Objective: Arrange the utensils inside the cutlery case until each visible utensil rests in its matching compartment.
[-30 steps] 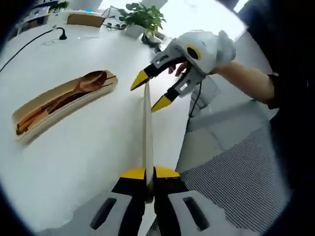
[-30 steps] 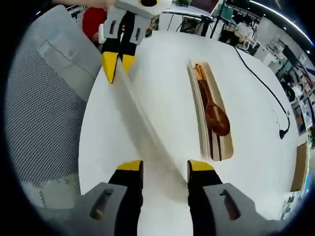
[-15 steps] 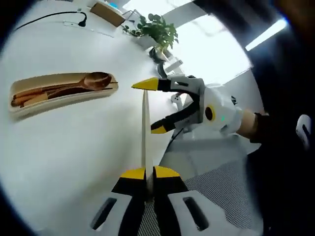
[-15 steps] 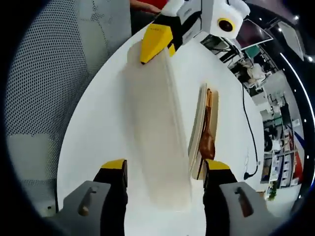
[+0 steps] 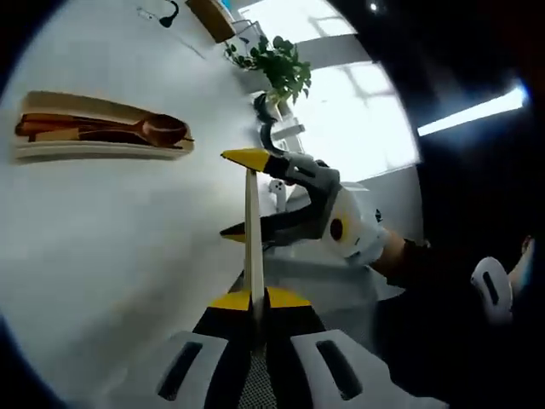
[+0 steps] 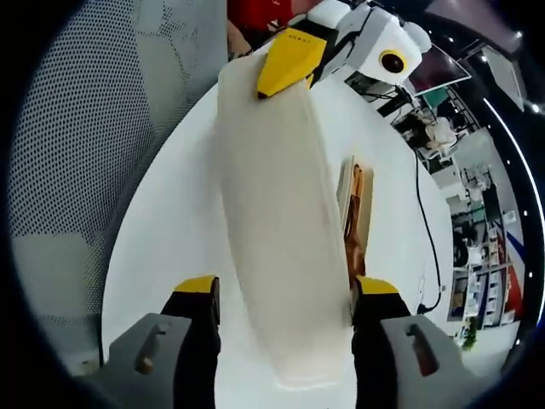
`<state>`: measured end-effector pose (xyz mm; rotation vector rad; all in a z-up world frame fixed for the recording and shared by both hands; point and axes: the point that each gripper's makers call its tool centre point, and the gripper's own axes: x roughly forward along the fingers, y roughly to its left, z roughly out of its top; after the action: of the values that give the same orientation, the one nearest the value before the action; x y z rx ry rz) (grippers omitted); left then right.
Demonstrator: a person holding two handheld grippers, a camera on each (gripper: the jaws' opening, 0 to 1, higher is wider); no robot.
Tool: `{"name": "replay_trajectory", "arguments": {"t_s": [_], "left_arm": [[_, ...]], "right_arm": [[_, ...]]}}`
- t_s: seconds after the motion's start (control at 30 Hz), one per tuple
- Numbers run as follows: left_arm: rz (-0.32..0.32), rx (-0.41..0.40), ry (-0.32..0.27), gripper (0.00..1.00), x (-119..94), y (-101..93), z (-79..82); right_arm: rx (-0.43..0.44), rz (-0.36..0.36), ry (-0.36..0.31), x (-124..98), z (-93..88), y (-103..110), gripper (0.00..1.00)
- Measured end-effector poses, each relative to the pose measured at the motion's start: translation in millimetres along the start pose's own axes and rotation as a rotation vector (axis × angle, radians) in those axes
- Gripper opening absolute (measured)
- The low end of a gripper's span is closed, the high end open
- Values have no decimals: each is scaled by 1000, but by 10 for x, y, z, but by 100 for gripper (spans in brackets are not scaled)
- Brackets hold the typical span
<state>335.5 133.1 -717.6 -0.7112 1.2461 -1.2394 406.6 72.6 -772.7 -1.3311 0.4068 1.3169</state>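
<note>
We can read no text, label, brand, number or sign in either view; nothing ahead of the jaws or to either side of them carries legible writing.

white table (image 5: 102,247) | on it: open cutlery case (image 5: 94,150) | black cable (image 6: 423,230)

case (image 5: 102,146) on table (image 5: 111,247), spoon (image 5: 128,129) and chopsticks (image 5: 60,123) inside it. lid (image 6: 281,221) above table beside case, between left gripper (image 5: 253,300) and right gripper (image 6: 283,290). plant (image 5: 277,68) beyond case at table's far edge.
</note>
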Motion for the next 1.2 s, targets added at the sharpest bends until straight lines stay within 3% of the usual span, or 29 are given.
{"name": "replay_trajectory", "arguments": {"t_s": [0.23,0.3,0.57,0.83,0.93,1.0,1.13,1.2], "left_arm": [[-31,-20,43,3,-4,-62,-77],[-26,-24,52,3,-20,-48,-87],[-32,-24,58,3,-49,-32,-34],[-35,-25,58,3,-99,-14,-17],[-41,-38,60,3,-94,-3,-8],[-37,-46,68,3,-90,13,-5],[-46,-58,81,3,-101,21,5],[-50,-64,77,3,-110,30,26]], "right_arm": [[54,70,-51,-27,135,99,56],[64,76,-59,-50,168,94,50],[74,82,-84,-52,264,73,50],[169,148,-110,-135,259,10,49],[168,181,-101,-134,240,46,49],[152,173,-104,-145,252,38,45],[149,180,-114,-158,286,54,48],[107,170,-99,-146,285,48,44]]}}
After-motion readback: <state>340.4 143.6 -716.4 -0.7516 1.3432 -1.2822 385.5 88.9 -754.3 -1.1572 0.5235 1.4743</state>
